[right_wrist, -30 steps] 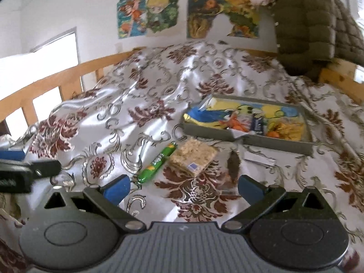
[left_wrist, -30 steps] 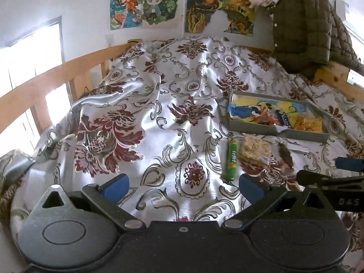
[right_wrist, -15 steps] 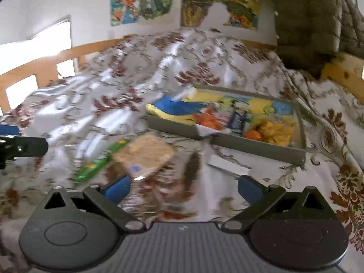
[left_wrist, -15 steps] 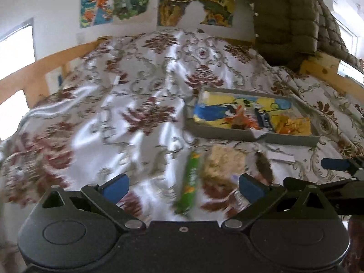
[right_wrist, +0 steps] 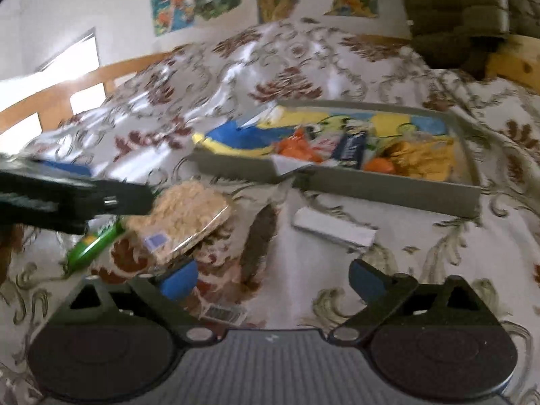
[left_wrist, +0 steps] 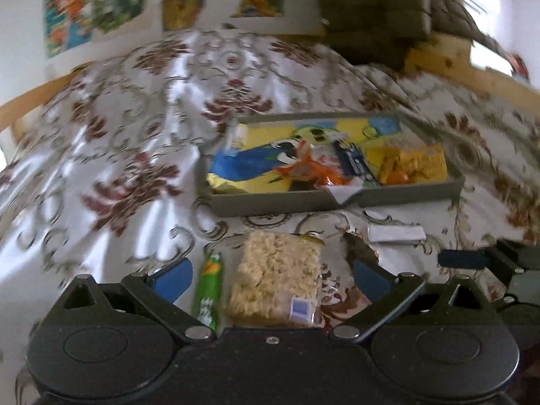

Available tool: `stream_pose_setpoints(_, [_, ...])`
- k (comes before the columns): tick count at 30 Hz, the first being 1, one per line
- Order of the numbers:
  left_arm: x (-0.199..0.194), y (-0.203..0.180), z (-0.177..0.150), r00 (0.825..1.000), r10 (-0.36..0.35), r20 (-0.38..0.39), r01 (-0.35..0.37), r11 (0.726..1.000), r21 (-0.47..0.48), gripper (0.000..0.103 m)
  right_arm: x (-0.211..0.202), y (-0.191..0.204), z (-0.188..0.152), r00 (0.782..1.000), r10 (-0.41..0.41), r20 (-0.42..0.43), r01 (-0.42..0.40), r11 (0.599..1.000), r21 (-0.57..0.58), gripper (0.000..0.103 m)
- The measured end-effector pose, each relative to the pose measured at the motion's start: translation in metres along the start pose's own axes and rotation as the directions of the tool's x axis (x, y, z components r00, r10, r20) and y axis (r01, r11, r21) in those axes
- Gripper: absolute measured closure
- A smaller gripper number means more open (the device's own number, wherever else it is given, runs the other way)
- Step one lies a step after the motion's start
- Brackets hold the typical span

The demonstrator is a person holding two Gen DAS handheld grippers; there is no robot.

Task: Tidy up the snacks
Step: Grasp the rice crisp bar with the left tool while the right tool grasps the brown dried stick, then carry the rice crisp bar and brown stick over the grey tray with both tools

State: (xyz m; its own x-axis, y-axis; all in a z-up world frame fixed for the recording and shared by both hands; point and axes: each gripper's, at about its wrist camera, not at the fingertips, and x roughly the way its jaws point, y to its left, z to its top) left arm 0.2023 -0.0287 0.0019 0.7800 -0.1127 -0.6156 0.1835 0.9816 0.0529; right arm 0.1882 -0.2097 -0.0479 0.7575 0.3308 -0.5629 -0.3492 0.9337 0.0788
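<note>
tray (left_wrist: 276,204) near, bedspread (left_wrist: 111,155) open left

On the bedspread: one grey tray (left_wrist: 337,199), one noodle block (left_wrist: 276,283), one green stick pack (left_wrist: 209,287), one dark packet (right_wrist: 260,236), one white wrapper (right_wrist: 334,227).

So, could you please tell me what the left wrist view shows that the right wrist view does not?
Only the left wrist view shows the left hand-held gripper with its jaws wide around the noodle block and green stick. Only the right wrist view shows a barcode label and the right hand-held gripper, jaws closing on nothing, over a dark packet. Both show the grey tray of snacks and a white packet.
</note>
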Motion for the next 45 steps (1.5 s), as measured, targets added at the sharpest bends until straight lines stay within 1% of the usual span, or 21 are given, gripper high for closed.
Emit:
stream_pose_setpoints(3, [0.015, -0.001, 0.0, 0.999, -0.018, -0.039, 0.019, 0.999, 0.032, 0.008, 0.008, 0.007, -0.001, 1.0, 0.0, 0.006, 0.001, 0.999, -0.054, 0.014])
stream_pose_setpoints(5, [0.023, 0.001, 0.0, 0.998, -0.019, -0.064, 0.021, 0.999, 0.029, 0.01, 0.014, 0.007, 0.0, 1.0, 0.003, 0.003, -0.003, 0.998, -0.065, 0.019])
stream_pose_setpoints(6, [0.027, 0.001, 0.0, 0.997, -0.02, -0.075, 0.022, 0.999, 0.025, 0.01, 0.017, 0.007, 0.0, 1.0, 0.003, 0.0, -0.003, 0.998, -0.067, 0.025])
stream_pose_setpoints(8, [0.032, 0.002, 0.0, 0.996, -0.025, -0.089, 0.027, 0.999, 0.025, 0.013, 0.025, 0.006, 0.001, 1.0, -0.001, -0.014, 0.0, 0.998, -0.07, 0.029])
stream_pose_setpoints(12, [0.044, 0.002, 0.002, 0.99, -0.031, -0.136, 0.04, 0.997, 0.069, 0.015, 0.036, 0.008, 0.003, 1.0, 0.01, -0.019, -0.012, 0.996, -0.091, 0.035])
stream_pose_setpoints(14, [0.049, 0.004, 0.002, 0.988, -0.019, -0.155, 0.033, 0.996, 0.083, 0.017, 0.039, 0.01, 0.004, 1.0, 0.012, -0.016, -0.014, 0.994, -0.108, 0.043])
stream_pose_setpoints(16, [0.052, 0.007, 0.001, 0.986, -0.029, -0.162, 0.043, 0.996, 0.083, 0.017, 0.04, 0.01, 0.004, 1.0, 0.014, -0.015, -0.016, 0.994, -0.109, 0.047])
stream_pose_setpoints(19, [0.054, 0.004, 0.0, 0.986, -0.029, -0.164, 0.047, 0.993, 0.11, 0.016, 0.04, 0.009, 0.005, 0.999, 0.029, -0.021, -0.031, 0.995, -0.099, 0.052])
stream_pose_setpoints(20, [0.055, 0.003, 0.0, 0.987, -0.027, -0.159, 0.045, 0.993, 0.112, 0.016, 0.04, 0.009, 0.006, 0.999, 0.034, -0.025, -0.037, 0.995, -0.093, 0.057])
stream_pose_setpoints(22, [0.056, 0.002, 0.0, 0.987, -0.028, -0.16, 0.045, 0.994, 0.102, 0.016, 0.04, 0.011, 0.007, 0.999, 0.042, -0.031, -0.044, 0.995, -0.094, 0.061])
stream_pose_setpoints(24, [0.058, 0.001, 0.0, 0.985, -0.04, -0.169, 0.056, 0.994, 0.09, 0.021, 0.04, 0.012, 0.007, 0.999, 0.039, -0.033, -0.042, 0.994, -0.098, 0.062])
stream_pose_setpoints(26, [0.062, 0.004, 0.0, 0.98, -0.054, -0.192, 0.065, 0.997, 0.049, 0.025, 0.04, 0.011, 0.007, 0.999, 0.04, -0.034, -0.043, 0.995, -0.095, 0.064])
stream_pose_setpoints(27, [0.062, 0.005, -0.001, 0.98, -0.055, -0.193, 0.064, 0.997, 0.041, 0.025, 0.04, 0.011, 0.007, 0.999, 0.039, -0.033, -0.042, 0.995, -0.093, 0.066])
stream_pose_setpoints(33, [0.061, 0.007, -0.001, 0.979, -0.067, -0.193, 0.073, 0.997, 0.025, 0.029, 0.038, 0.011, 0.009, 0.998, 0.042, -0.036, -0.045, 0.995, -0.091, 0.068])
stream_pose_setpoints(39, [0.052, 0.005, -0.005, 0.982, -0.043, -0.185, 0.044, 0.999, 0.001, 0.031, 0.037, 0.017, 0.011, 0.999, 0.019, -0.04, -0.024, 0.99, -0.138, 0.071])
stream_pose_setpoints(45, [0.04, 0.003, -0.008, 0.986, 0.006, -0.169, -0.011, 1.0, -0.026, 0.031, 0.031, 0.023, 0.014, 1.0, -0.006, -0.022, 0.002, 0.984, -0.178, 0.073])
